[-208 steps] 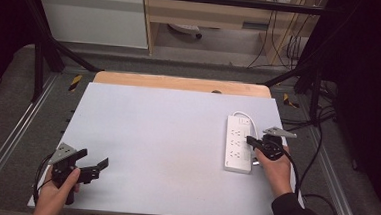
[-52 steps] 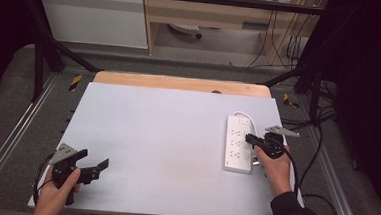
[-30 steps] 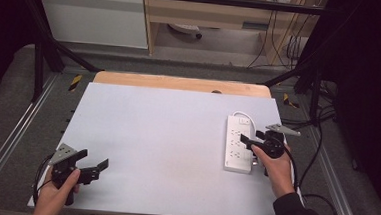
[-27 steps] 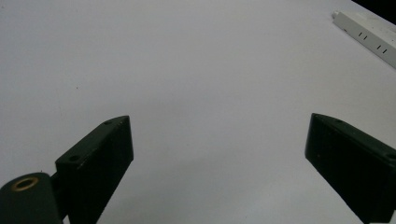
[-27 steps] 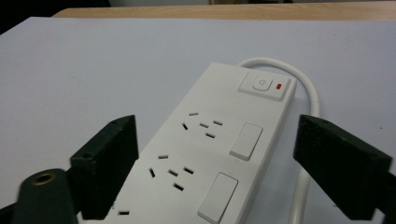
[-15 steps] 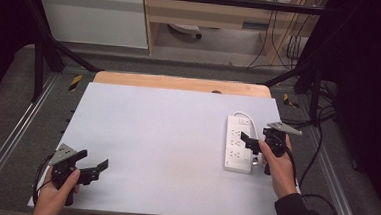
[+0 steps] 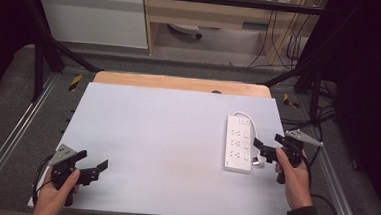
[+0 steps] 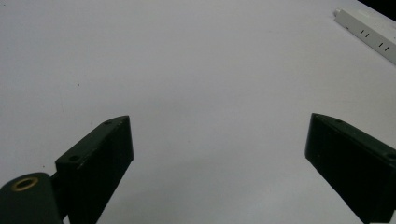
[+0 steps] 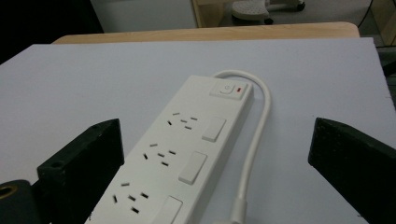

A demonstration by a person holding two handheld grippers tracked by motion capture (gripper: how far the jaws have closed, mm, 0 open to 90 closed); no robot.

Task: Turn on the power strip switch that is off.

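Hovering just beside the power strip [image 7: 239, 142], the right gripper [image 7: 265, 151] has just opened wide, empty.

In the right gripper view the white power strip [image 9: 187, 154] is cut off by the bottom edge, so its near end and the fourth socket row go unseen, and its cable [image 9: 254, 140] leaves the picture there too. In the left gripper view the strip's far part runs out of the right edge.

Right hand-held gripper [image 7: 265, 148]: jaws wide apart, just opened, nothing between. Left hand-held gripper [image 7: 94, 166]: jaws spread, low.
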